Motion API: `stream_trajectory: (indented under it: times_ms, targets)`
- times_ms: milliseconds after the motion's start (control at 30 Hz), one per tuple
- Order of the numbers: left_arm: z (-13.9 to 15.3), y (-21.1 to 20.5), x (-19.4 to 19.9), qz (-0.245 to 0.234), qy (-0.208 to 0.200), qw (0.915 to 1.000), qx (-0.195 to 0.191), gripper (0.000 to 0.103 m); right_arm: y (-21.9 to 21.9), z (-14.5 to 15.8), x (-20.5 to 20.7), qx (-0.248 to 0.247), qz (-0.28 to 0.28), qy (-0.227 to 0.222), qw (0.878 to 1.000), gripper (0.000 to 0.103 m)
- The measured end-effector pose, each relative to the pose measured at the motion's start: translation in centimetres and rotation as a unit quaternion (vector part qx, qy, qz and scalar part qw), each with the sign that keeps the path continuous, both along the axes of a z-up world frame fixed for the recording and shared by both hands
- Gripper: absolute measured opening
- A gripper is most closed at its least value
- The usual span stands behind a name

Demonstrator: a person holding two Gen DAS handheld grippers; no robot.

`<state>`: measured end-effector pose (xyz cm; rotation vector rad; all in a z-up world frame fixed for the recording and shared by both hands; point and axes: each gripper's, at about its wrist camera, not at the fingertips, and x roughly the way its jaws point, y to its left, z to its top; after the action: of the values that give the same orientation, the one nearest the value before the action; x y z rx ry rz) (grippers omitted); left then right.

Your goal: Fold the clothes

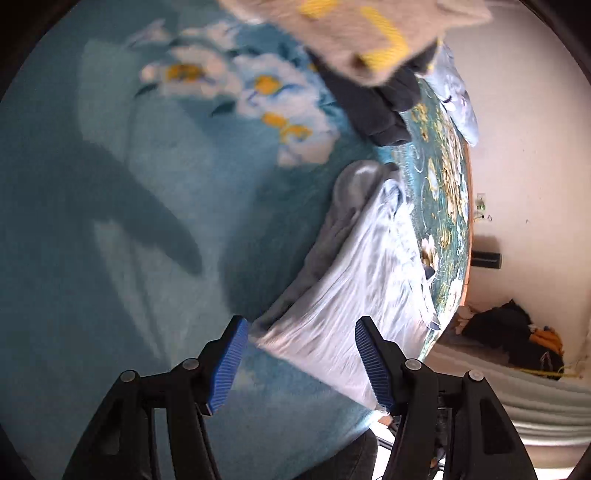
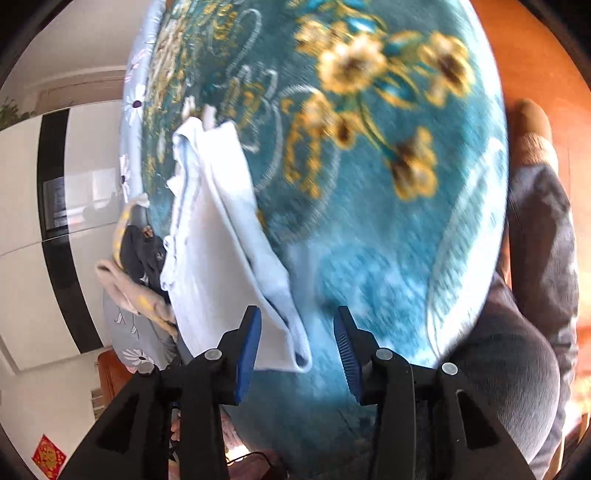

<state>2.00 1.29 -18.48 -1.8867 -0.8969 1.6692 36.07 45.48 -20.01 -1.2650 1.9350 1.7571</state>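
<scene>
While lying rumpled and partly folded on a teal floral blanket (image 2: pixel 369 240), pale blue garment (image 2: pixel 218 258) sits near one heap of dark and beige clothes (image 2: pixel 136 273). Left gripper (image 1: pixel 301 363) and right gripper (image 2: pixel 297 354) both spread apart, holding nothing.

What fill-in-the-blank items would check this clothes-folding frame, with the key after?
1. Both the left gripper and the right gripper have their jaws ____.
2. The garment nearest both grippers, the folded cloth, is light ____ in colour.
3. The blanket under the clothes is teal with ____ printed on it.
4. The beige garment carries ____ markings.

Missing words: open; blue; flowers; yellow
</scene>
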Motion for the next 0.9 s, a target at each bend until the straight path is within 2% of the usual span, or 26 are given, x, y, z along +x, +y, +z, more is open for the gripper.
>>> stream_trajectory:
  times_ms: [133, 267, 333, 433, 500, 567, 633, 667, 733, 833, 900]
  targets:
    - [-2.8, -2.7, 3.5, 0.040, -0.061, 0.9969, 0.031, 0.064, -1.7, -1.1, 0.9, -0.034, -0.024, 0.005, 0.999, 0.043]
    - [-3.3, -1.0, 3.4, 0.047, -0.057, 0.9956, 0.057, 0.064, -2.5, -1.3, -0.4, -0.031, -0.022, -0.002, 0.999, 0.043]
    - [-3.8, -0.3, 3.4, 0.053, -0.055, 0.9956, 0.054, 0.064, -2.9, -1.4, -0.8, -0.032, -0.029, -0.003, 0.999, 0.043]
    - [-4.2, -0.7, 3.8, 0.094, -0.053, 0.9915, 0.072, 0.062, -3.4, -1.3, -1.1, -0.032, -0.039, 0.003, 0.999, 0.043]
    - [-4.4, -0.9, 4.2, 0.109, -0.053, 0.9891, 0.083, 0.062, -3.6, -1.0, -1.3, -0.025, -0.043, 0.007, 0.999, 0.040]
    - [-4.4, -1.1, 4.4, 0.114, -0.052, 0.9889, 0.079, 0.056, -3.9, -0.7, -1.8, -0.014, -0.042, 0.009, 0.999, 0.018]
    - [-4.3, -1.2, 4.5, 0.121, -0.050, 0.9891, 0.066, 0.034, -3.9, -0.4, -2.1, -0.009, -0.043, 0.010, 0.999, 0.007]
    - [-4.2, -1.2, 4.6, 0.125, -0.049, 0.9892, 0.059, 0.029, -4.0, -0.3, -2.3, -0.007, -0.043, 0.011, 0.999, 0.006]
    - [-3.9, -1.2, 4.5, 0.131, -0.047, 0.9893, 0.044, 0.008, -4.0, 0.2, -2.6, -0.002, -0.044, 0.009, 0.999, 0.005]
    - [-2.0, -0.4, 3.8, 0.123, -0.023, 0.9919, 0.023, 0.005, -3.5, 2.2, -3.3, 0.016, -0.048, 0.029, 0.998, 0.004]
    - [1.1, 0.2, 3.2, 0.105, 0.011, 0.9941, 0.026, 0.005, -3.3, 4.3, -3.6, 0.033, -0.049, 0.050, 0.997, 0.004]
